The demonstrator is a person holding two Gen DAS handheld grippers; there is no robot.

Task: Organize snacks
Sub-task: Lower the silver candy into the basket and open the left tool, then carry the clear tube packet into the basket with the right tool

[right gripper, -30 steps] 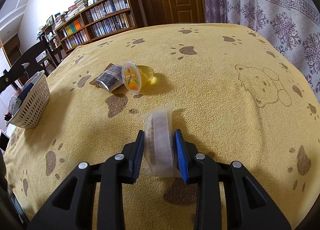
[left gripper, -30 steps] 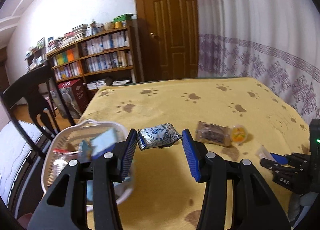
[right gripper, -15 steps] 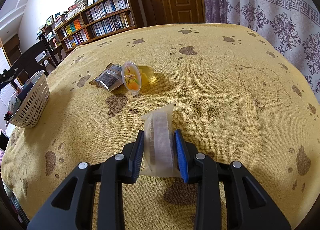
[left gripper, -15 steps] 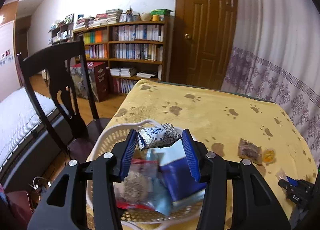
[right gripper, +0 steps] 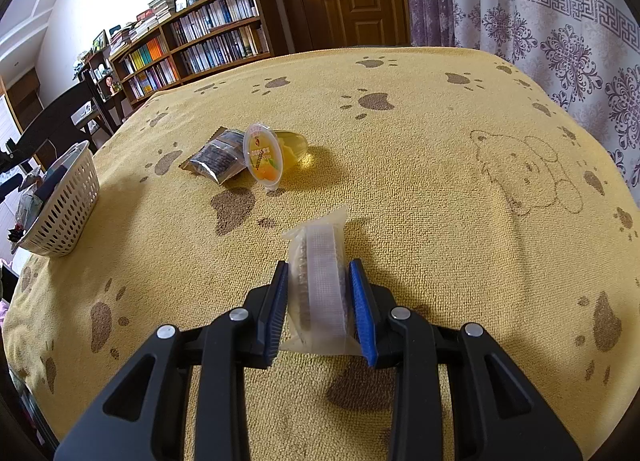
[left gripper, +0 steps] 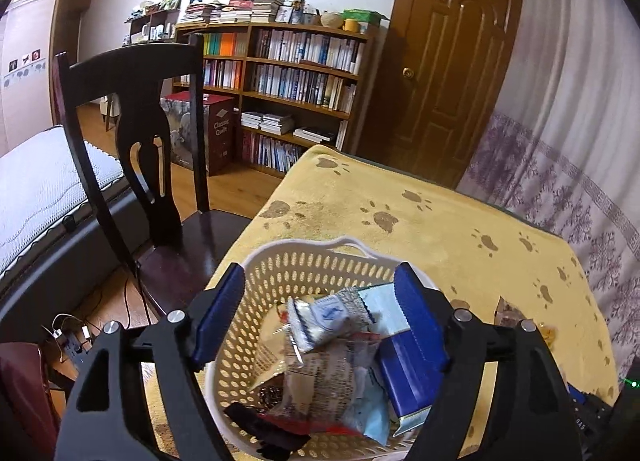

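Right wrist view: right gripper (right gripper: 318,303) clamps a light, crinkly clear-wrapped snack (right gripper: 320,281) across its flat sides, well apart from the basket (right gripper: 66,201); left gripper (left gripper: 320,325) gapes, empty, above it.

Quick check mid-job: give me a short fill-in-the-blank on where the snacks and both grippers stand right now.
1. The left gripper is open above the white ____.
2. The right gripper is shut on a clear ____.
3. The silver packet lies inside the basket, touching ____ finger.
4. Beside the dark packet on the yellow cloth sits a jelly ____.

Missing words: basket; packet; neither; cup
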